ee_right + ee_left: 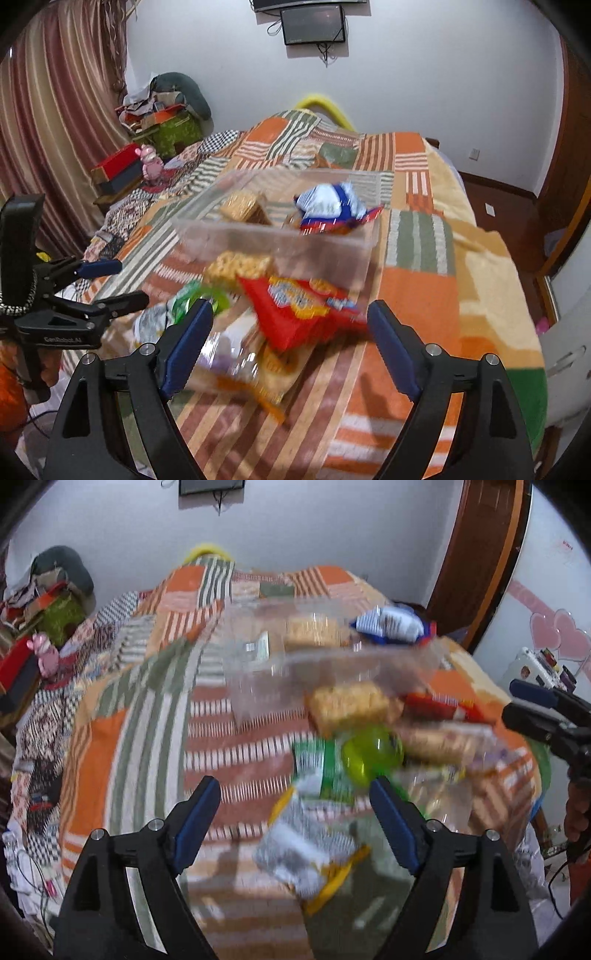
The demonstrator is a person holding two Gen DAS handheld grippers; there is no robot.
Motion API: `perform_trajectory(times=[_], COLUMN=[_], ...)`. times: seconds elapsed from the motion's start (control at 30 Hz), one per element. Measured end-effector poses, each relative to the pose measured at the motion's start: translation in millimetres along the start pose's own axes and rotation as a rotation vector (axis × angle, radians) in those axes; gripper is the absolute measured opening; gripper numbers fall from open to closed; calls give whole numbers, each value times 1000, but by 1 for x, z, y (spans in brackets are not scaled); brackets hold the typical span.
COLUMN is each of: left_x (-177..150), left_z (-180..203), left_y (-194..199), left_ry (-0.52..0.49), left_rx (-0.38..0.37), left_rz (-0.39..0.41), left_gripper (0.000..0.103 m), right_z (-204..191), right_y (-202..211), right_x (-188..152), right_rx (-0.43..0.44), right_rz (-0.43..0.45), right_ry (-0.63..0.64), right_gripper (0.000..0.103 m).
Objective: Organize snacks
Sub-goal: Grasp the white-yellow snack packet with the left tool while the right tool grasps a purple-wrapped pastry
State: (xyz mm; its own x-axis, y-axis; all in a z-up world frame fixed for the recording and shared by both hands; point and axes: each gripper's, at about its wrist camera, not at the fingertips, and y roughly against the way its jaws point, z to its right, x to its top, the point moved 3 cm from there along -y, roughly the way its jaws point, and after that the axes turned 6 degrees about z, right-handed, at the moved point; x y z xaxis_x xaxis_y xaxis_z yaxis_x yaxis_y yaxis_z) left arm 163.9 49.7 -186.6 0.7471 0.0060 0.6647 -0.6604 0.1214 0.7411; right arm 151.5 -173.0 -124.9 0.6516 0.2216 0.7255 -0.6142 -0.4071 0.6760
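Left gripper (293,801): spread wide, holding nothing, hovering over the near end of the bed, with the snack heap ahead and slightly to its right.
Silver-and-yellow packet (308,853): lies on the bedspread (147,709) directly between and just past the left gripper's 2 fingers; its long axis appears to run from near-right to far-left, though blur softens the outline.
Green-labelled packet (319,771): just beyond the silver one, touching it, with a lime-green round piece (371,755) beside the right fingertip.
Clear plastic container (280,236): sits on the bed beyond the loose heap; it already holds a grain bar (243,206) at its left and a blue-and-white packet (328,206) at its right.
Loose grain bar (238,267): lies against the container's near wall, outside it.
Red snack bag (295,314): lies flat just ahead of the right gripper's open span, its long axis roughly crosswise to the fingers.
Clear-wrapped packet (236,363): partly under the red bag, close to the right gripper's left finger.
Right gripper (290,321): spread wide, empty, aimed at the red bag.
Deciding relation: each gripper has 1 packet straight ahead; the right is nearer the red bag and the container, the left nearer the silver packet.
Likely step: judged as an approach to pick up a loose snack for the container.
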Motion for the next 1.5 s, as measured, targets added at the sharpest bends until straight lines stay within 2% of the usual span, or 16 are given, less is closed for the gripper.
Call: perform_trajectory(times=[0.23,0.3,0.4,0.43,0.57,0.67,1.0,1.1,1.17,1.3,1.5], left_x=[-37,-44,-52,-53,-57,-57,-47,-47,-46,-45,-41], left_z=[2,-2,-10,-13,-27,-33,-24,-28,-31,-37,-31], left_y=[-15,-19,-21,-21,-21,-23,-37,-35,-33,-31,-19], left_ry=[16,24,23,27,75,119,107,122,132,164,137], left_rx=[-11,-6,25,27,17,-26,-62,-66,-69,-77,-52], left_rz=[-63,-73,-75,-74,-77,-78,-41,-23,-19,-17,13], left_gripper=[83,83,83,83,83,83,82,74,63,58,56], right_z=[-10,-16,-24,-27,-34,-38,-40,-40,-39,-37,-38], right_y=[0,0,-3,-4,-10,-21,-43,-44,-42,-36,-19], right_x=[-14,-16,-18,-18,-17,-18,-17,-16,-16,-16,-10], right_rx=[46,58,79,83,92,86,41,29,29,31,18], right_rz=[-23,-29,-40,-42,-52,-80,-117,-110,-106,-91,-49], right_ry=[-34,-27,-15,-15,-8,1,10,16,11,2,22], right_gripper=[83,79,65,61,57,56,54,52,51,47,45])
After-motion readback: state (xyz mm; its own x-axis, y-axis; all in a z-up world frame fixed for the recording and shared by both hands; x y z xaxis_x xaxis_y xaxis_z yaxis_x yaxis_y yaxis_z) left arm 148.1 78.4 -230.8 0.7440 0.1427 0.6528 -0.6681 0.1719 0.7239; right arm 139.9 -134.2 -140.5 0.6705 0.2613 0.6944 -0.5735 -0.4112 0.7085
